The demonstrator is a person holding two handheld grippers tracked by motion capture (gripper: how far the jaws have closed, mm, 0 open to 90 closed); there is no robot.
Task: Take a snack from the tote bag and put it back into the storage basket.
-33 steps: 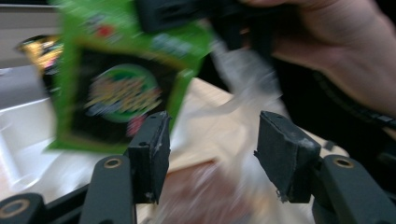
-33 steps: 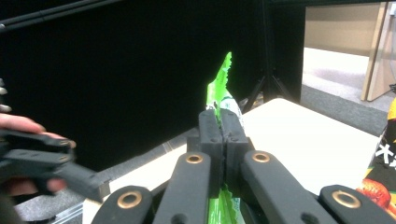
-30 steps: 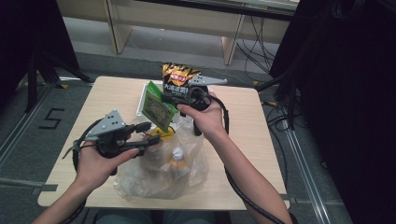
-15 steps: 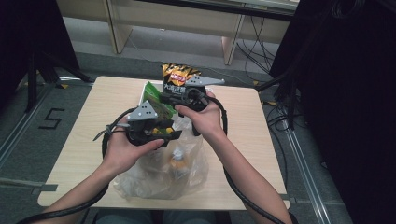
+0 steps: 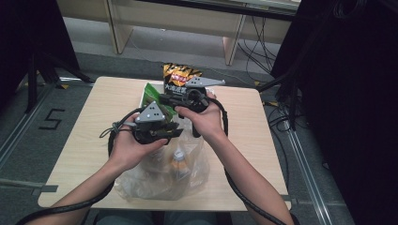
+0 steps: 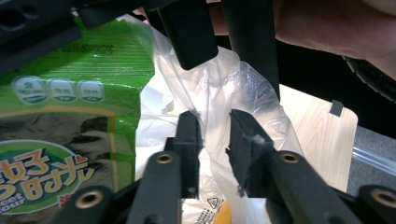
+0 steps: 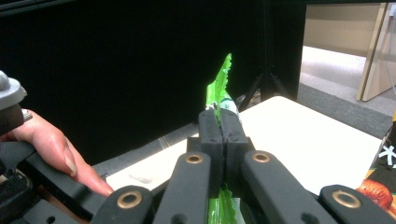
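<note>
Green snack pack (image 6: 70,116) cut off at left/bottom edge in left gripper view, and hands hide most of the clear bag (image 5: 187,173) opening in high view.

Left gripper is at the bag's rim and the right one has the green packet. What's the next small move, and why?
Probably close the left gripper fully on the plastic bag. Its jaws have just been closing, with a fold of the rim between them and a gap still showing. The right gripper is shut on the green packet, so a firm hold on the rim would keep the mouth open for it.
</note>
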